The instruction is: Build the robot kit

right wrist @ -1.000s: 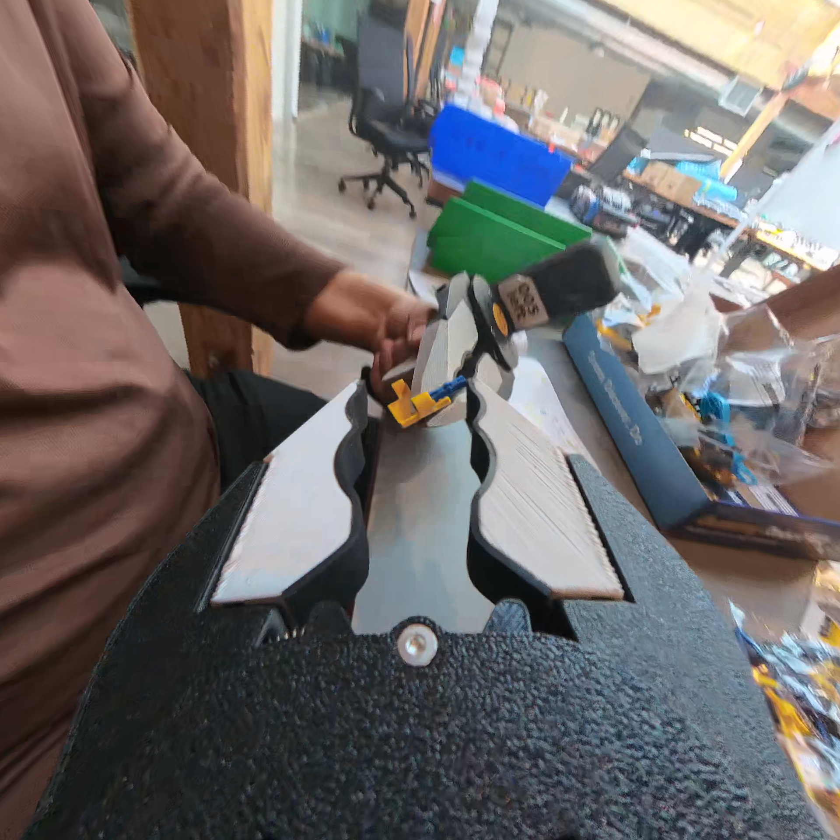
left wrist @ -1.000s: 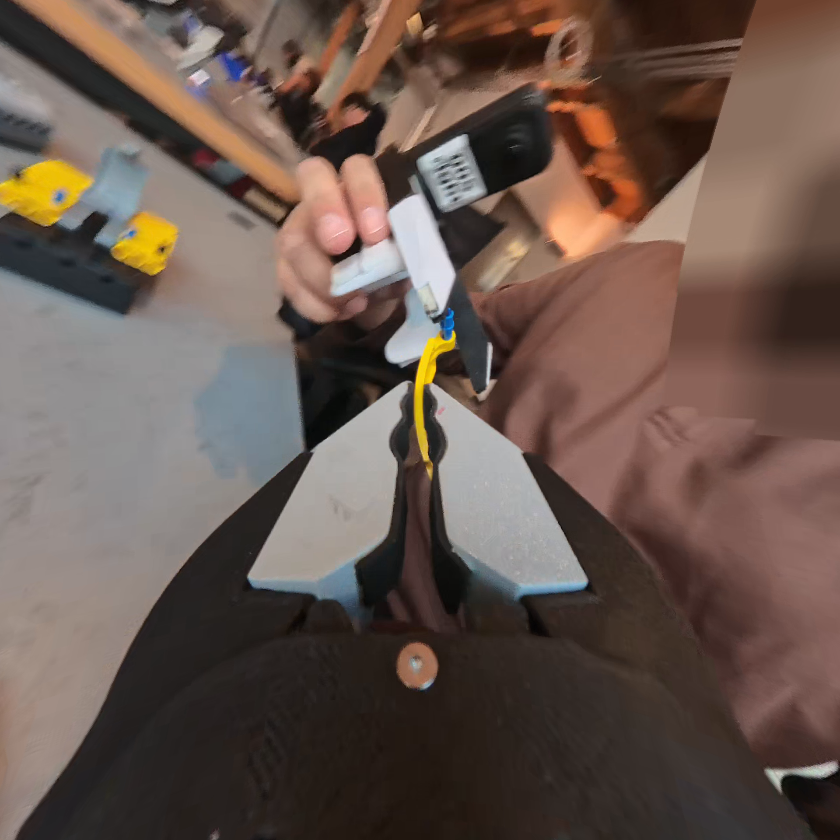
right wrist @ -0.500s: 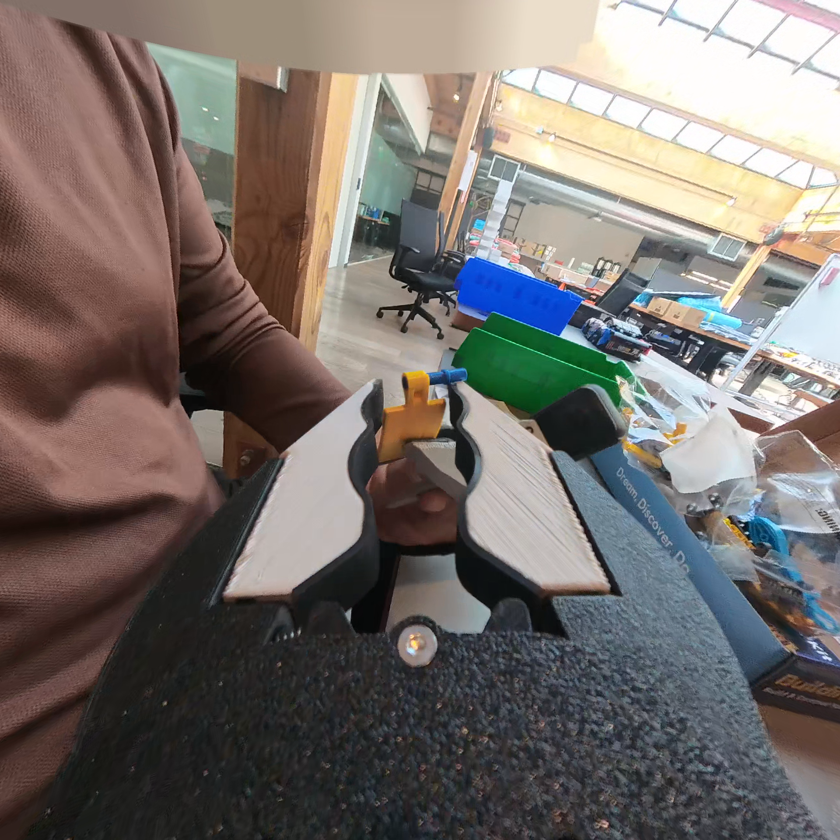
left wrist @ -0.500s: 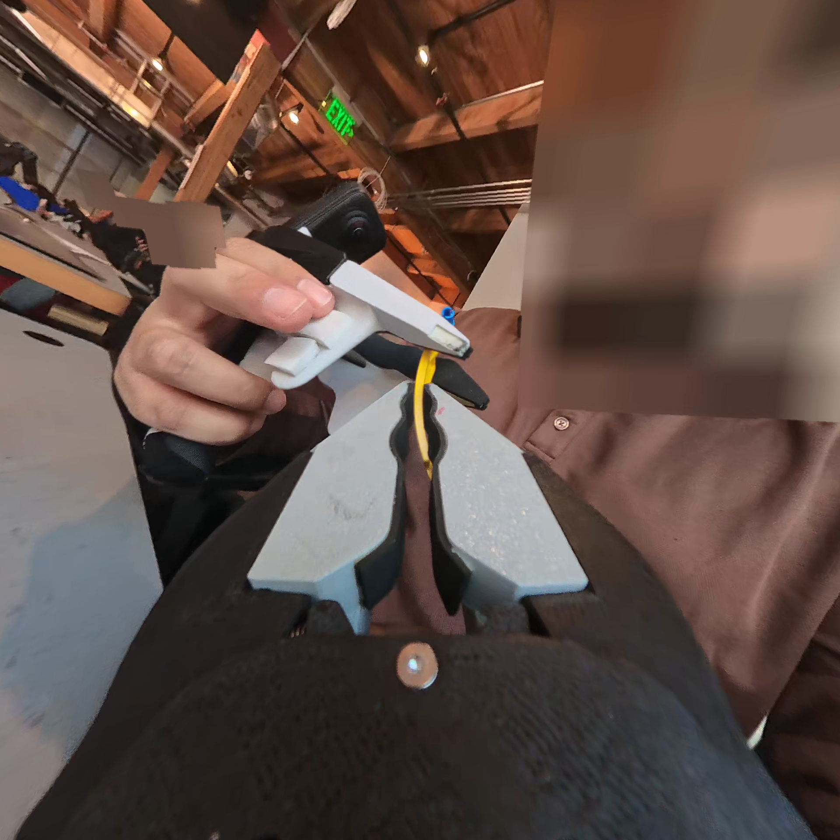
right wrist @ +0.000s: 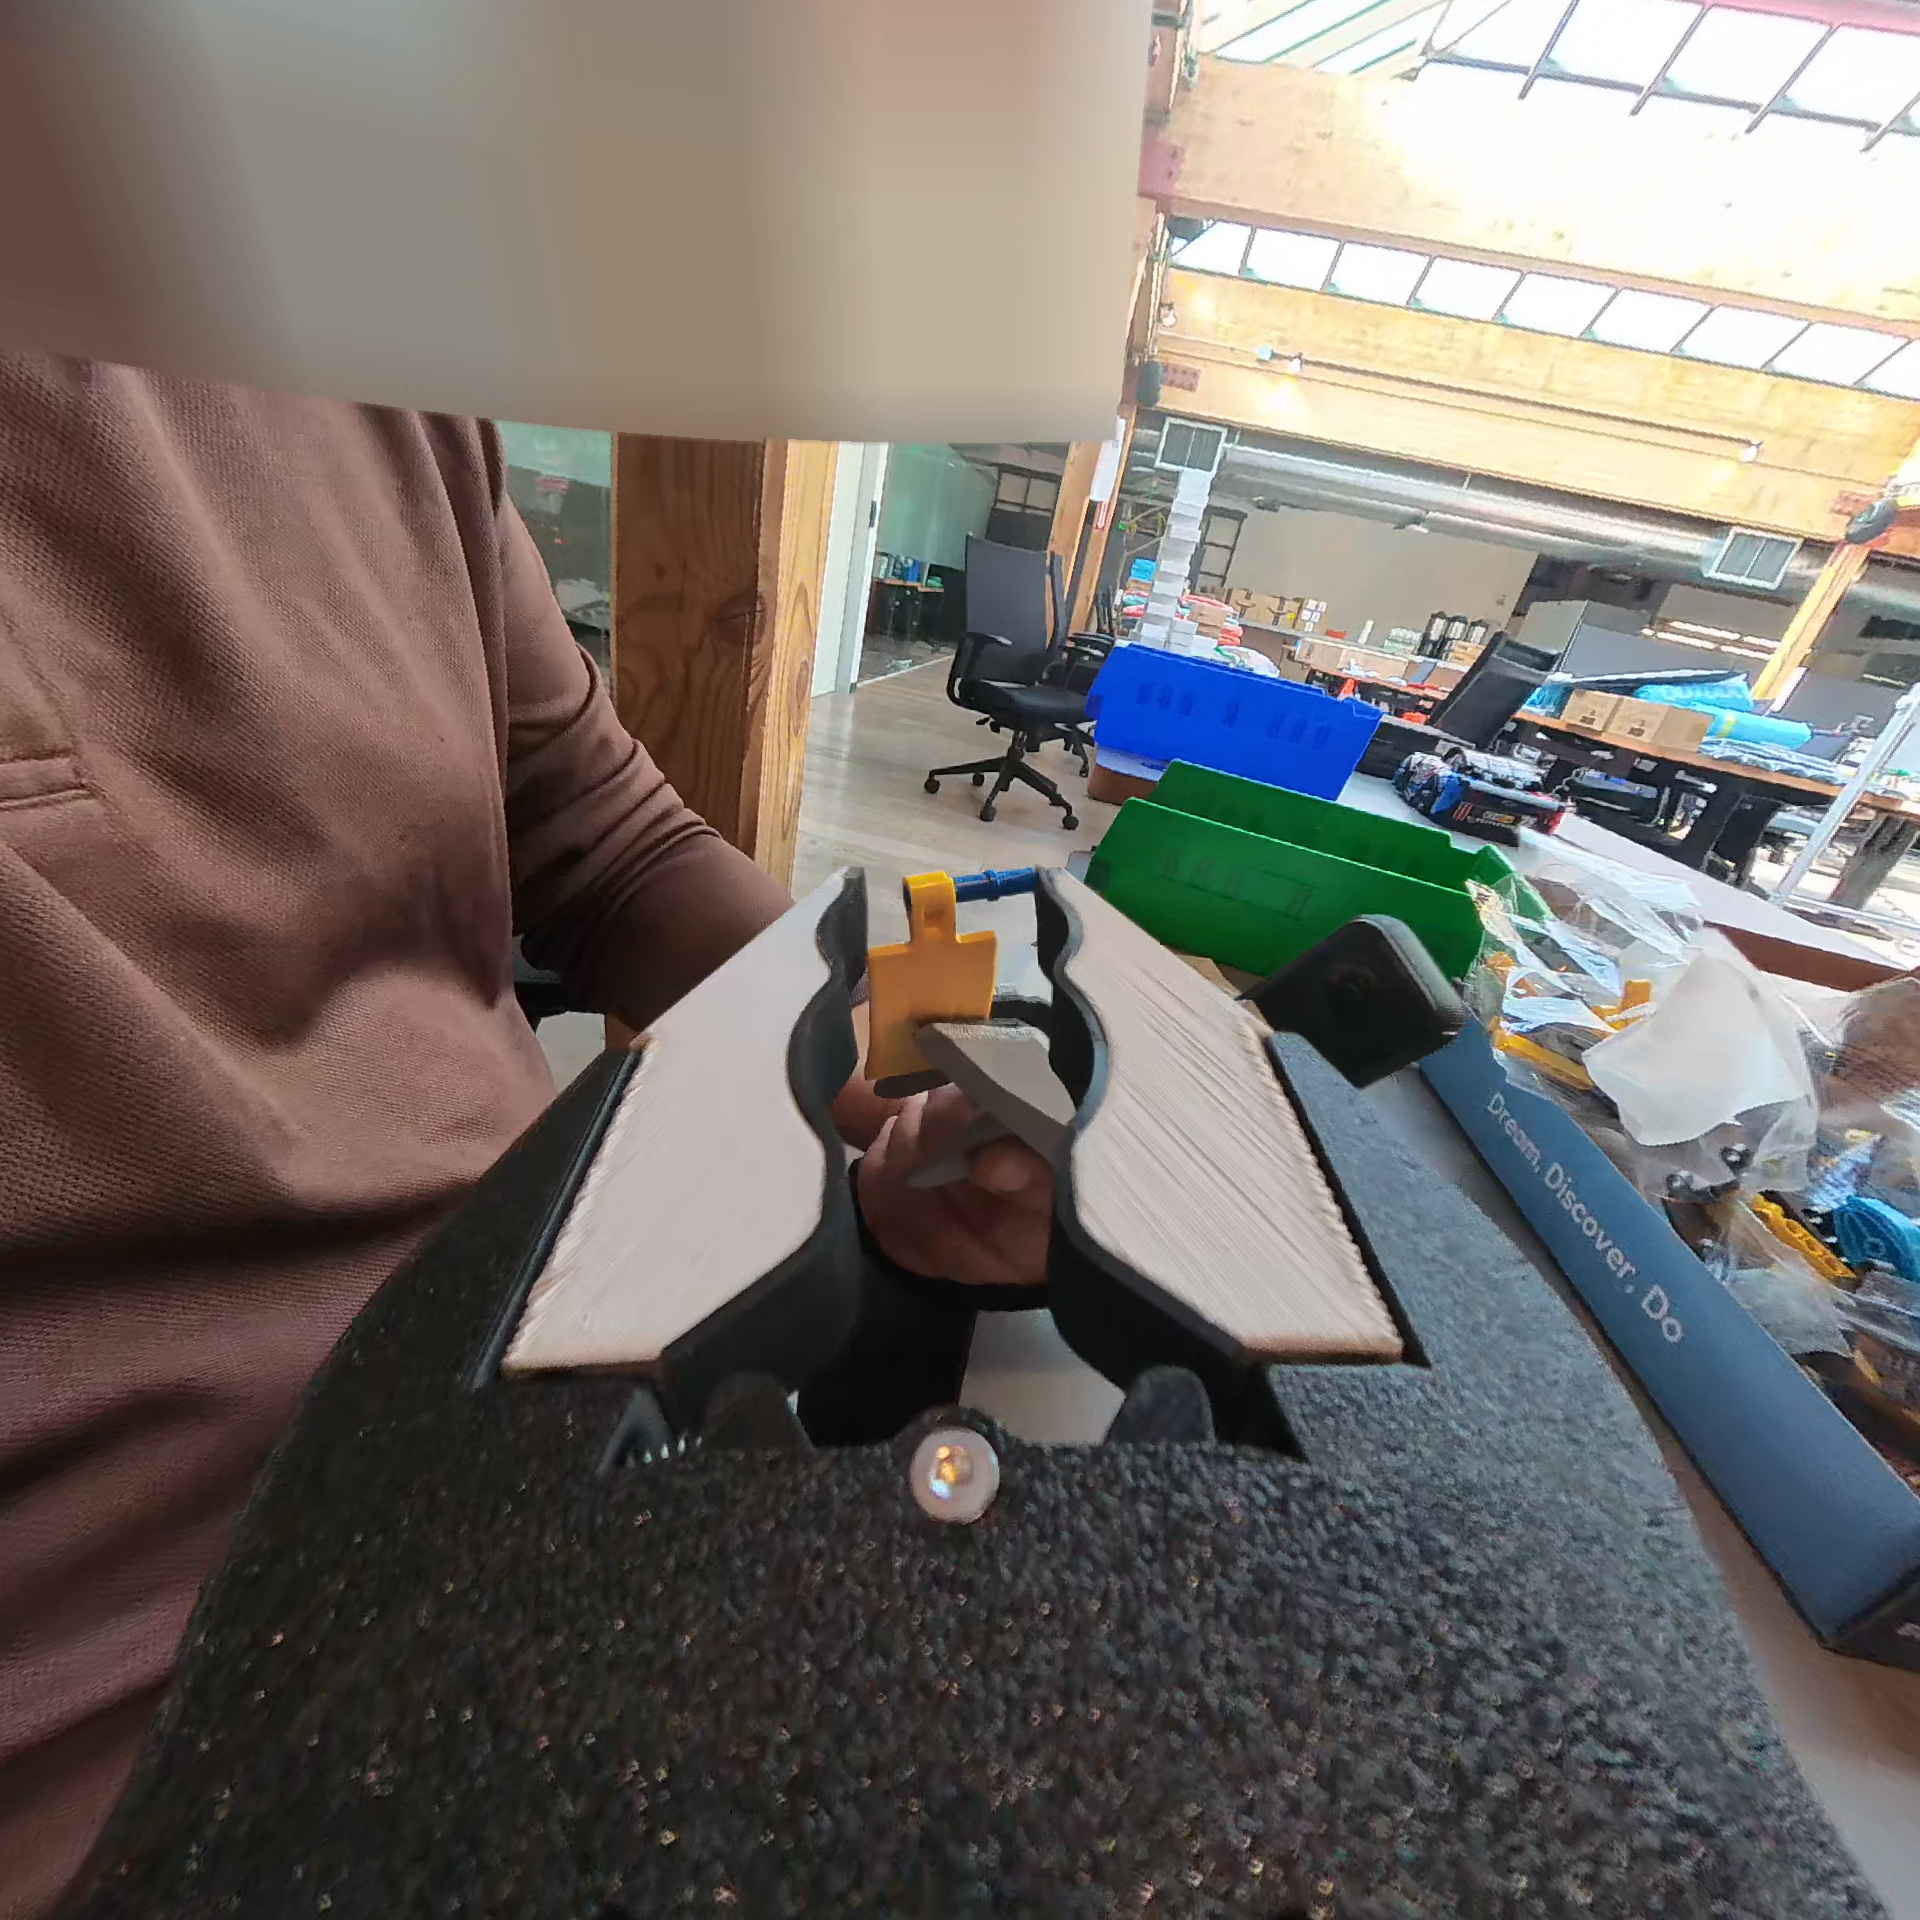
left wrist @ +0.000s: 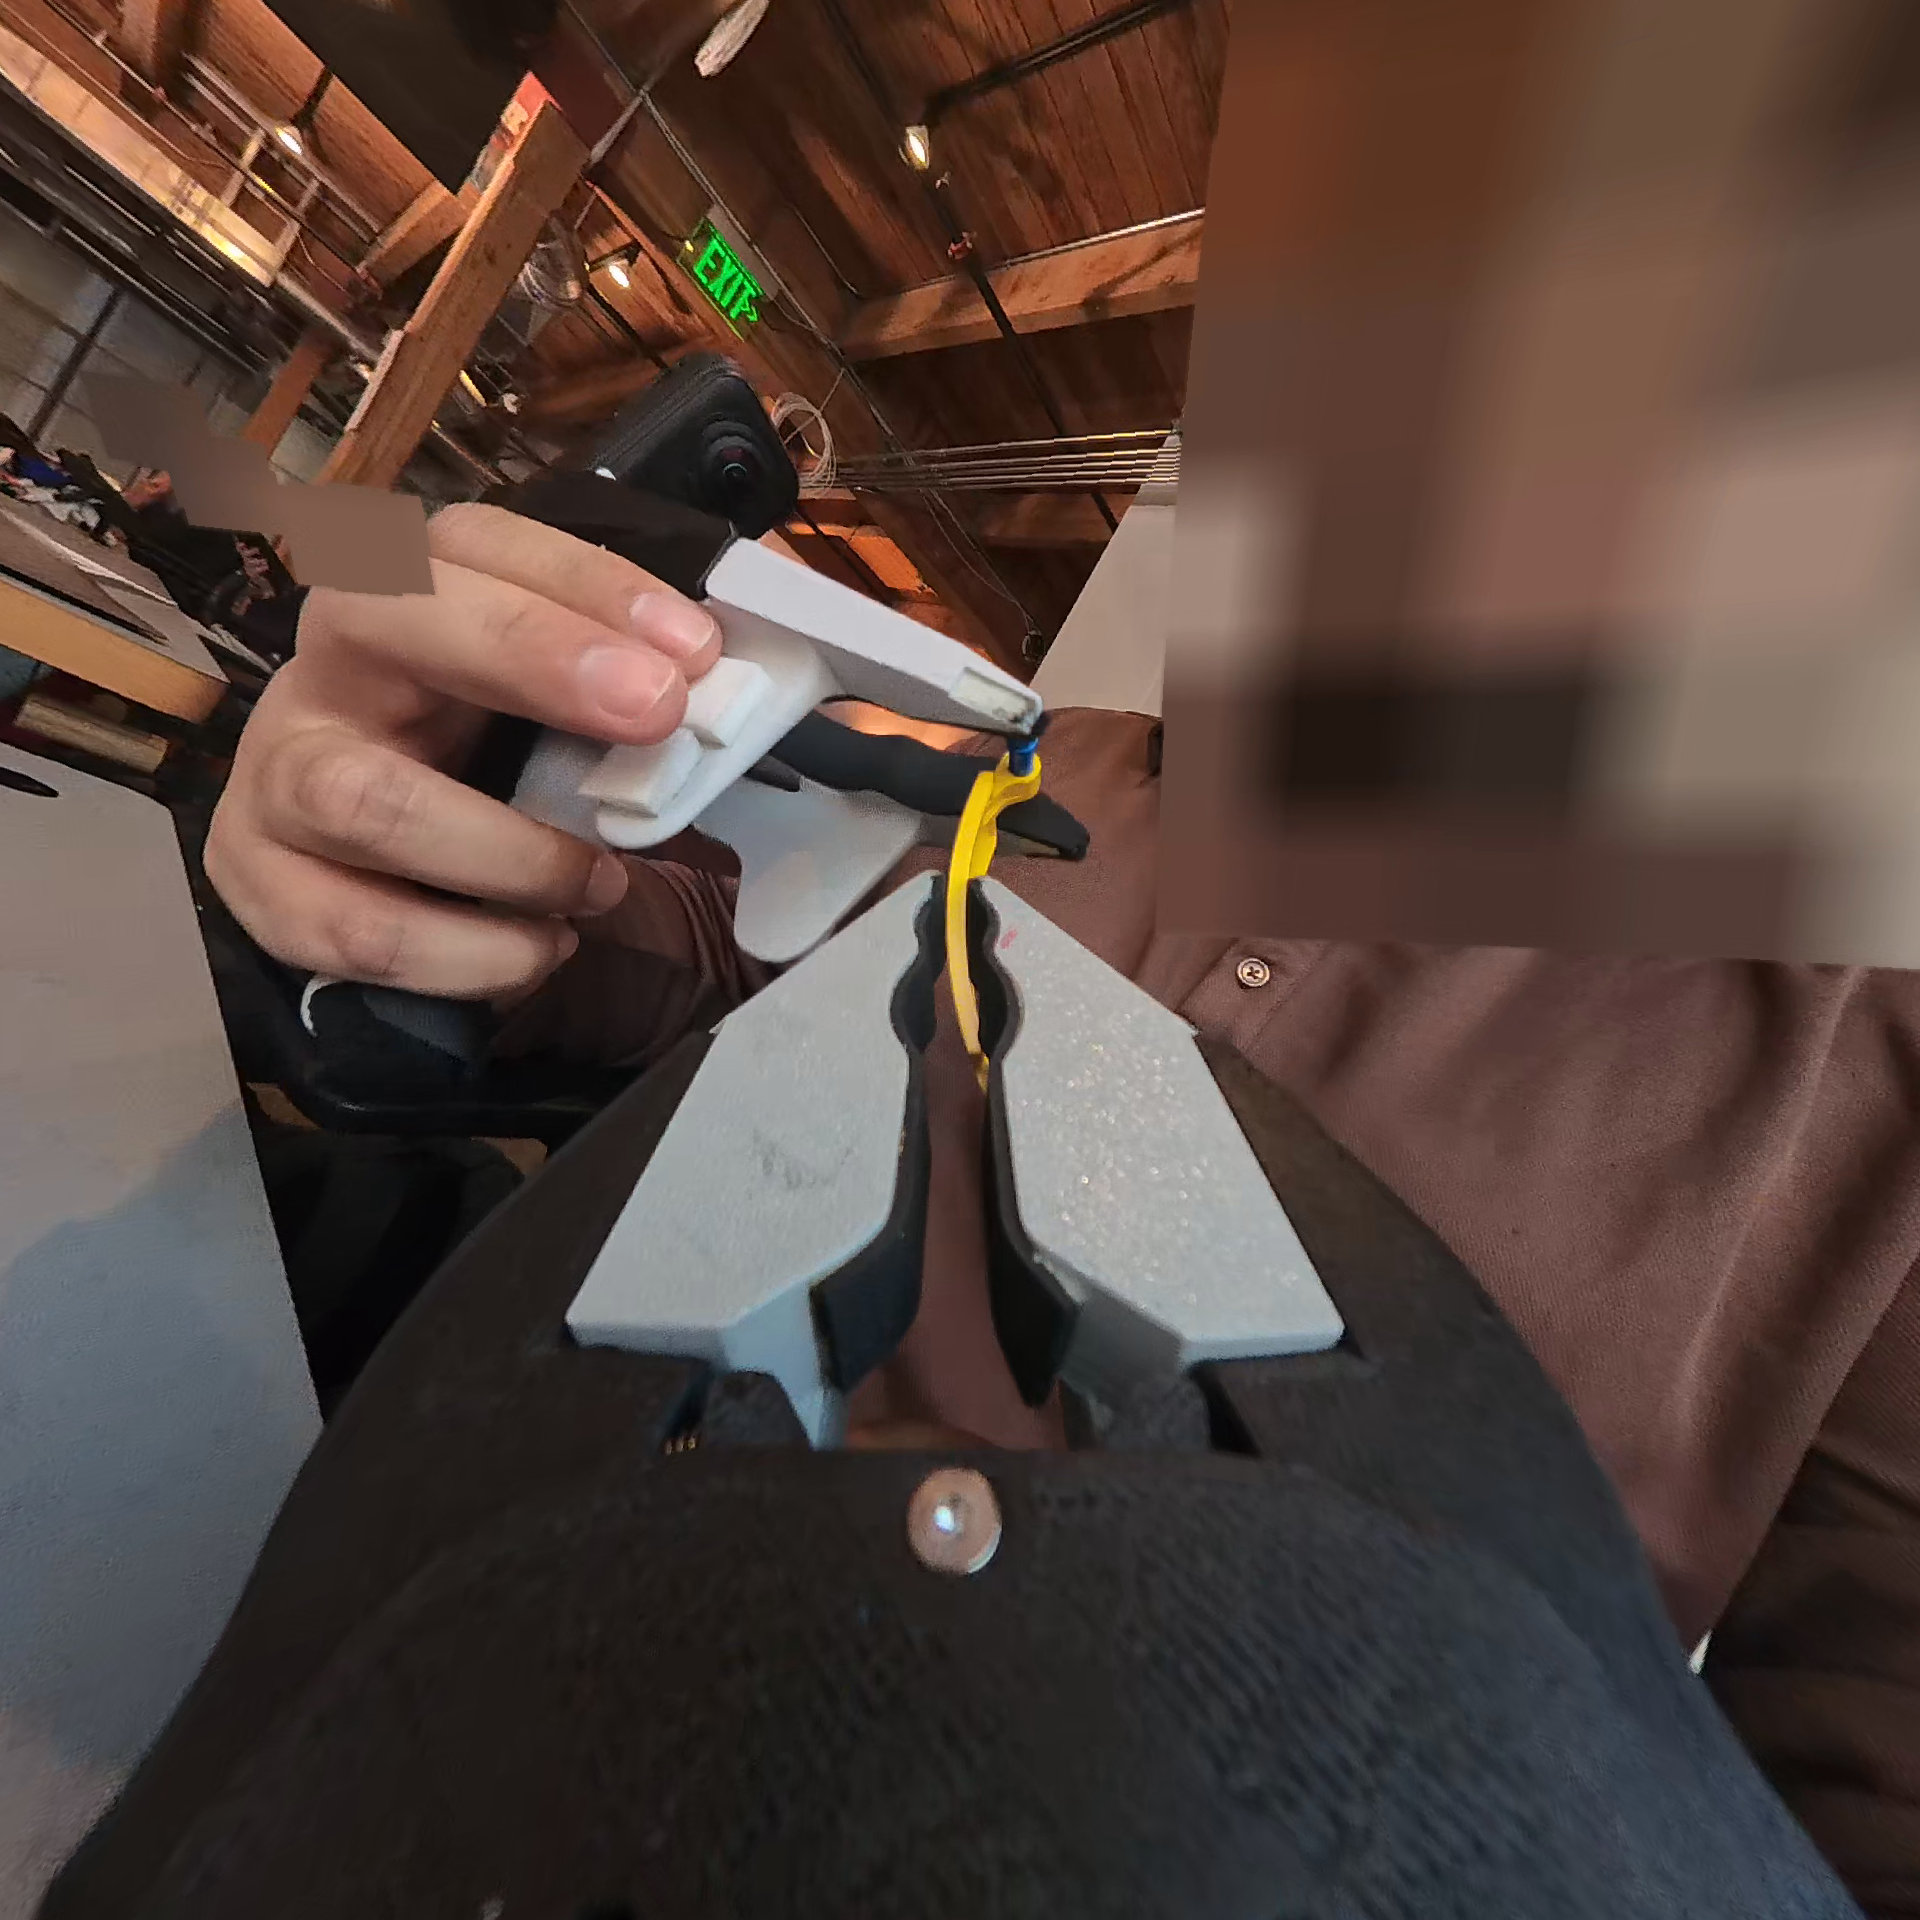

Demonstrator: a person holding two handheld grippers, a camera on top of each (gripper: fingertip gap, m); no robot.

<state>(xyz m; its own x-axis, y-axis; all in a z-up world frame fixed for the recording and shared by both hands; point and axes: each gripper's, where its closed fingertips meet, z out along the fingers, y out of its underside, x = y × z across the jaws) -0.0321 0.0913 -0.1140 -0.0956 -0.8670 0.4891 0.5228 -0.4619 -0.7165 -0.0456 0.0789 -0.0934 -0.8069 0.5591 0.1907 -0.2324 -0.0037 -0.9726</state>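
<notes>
The left gripper (left wrist: 961, 914) is pressed together on a thin yellow plastic piece (left wrist: 975, 831), held up in the air before the person's brown shirt (left wrist: 1507, 1195). The right gripper (right wrist: 945, 904) is spread around the blue pin (right wrist: 992, 886) at the piece's top; the pin's tip meets one finger (right wrist: 1164, 1091). Green bins (right wrist: 1288, 894) stand near the table's far edge.

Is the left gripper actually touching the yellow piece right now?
Touching. In the left wrist view the left gripper has its jaws closed on the thin yellow piece, whose edge runs between the dark pads with no gap visible.
</notes>
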